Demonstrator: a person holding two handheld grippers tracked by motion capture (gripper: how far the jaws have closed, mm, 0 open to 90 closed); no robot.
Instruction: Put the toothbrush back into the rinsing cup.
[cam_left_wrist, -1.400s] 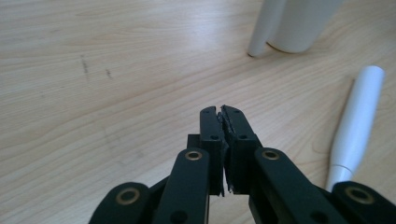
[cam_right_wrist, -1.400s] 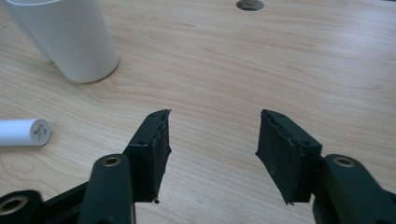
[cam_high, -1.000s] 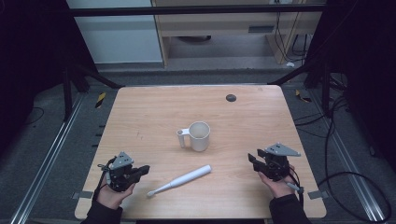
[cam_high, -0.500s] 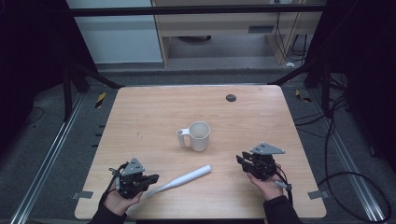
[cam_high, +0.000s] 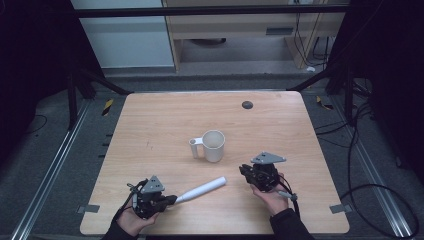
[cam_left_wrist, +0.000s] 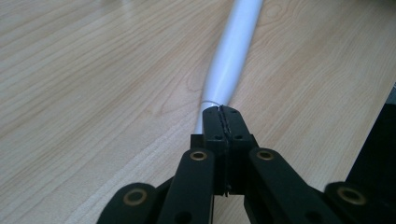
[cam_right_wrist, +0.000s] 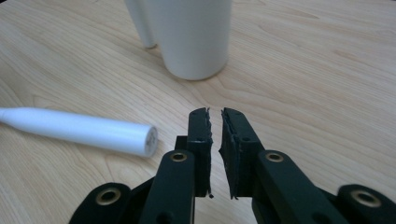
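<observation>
A white mug (cam_high: 214, 146) stands upright at the table's middle, handle to the left. A white tapered rod (cam_high: 202, 190) lies in front of it, thick end towards the mug. My left gripper (cam_high: 171, 200) is at the rod's thin end; in the left gripper view its jaws (cam_left_wrist: 222, 111) are pressed together with the rod (cam_left_wrist: 233, 51) running out from under them. My right gripper (cam_high: 243, 170) is right of the rod's thick end. Its jaws (cam_right_wrist: 215, 114) stand a narrow gap apart, holding nothing, with the rod (cam_right_wrist: 84, 130) to their left and the mug (cam_right_wrist: 194, 37) ahead.
The wooden table (cam_high: 150, 125) has a small black round disc (cam_high: 247, 104) near its far edge. Dark floor, rails and cables surround the table; a shelf unit stands beyond it.
My left gripper has moved right to the rod's thin end. My right gripper has moved left and forward, towards the rod's thick end and the mug. Mug and rod have stayed put.
</observation>
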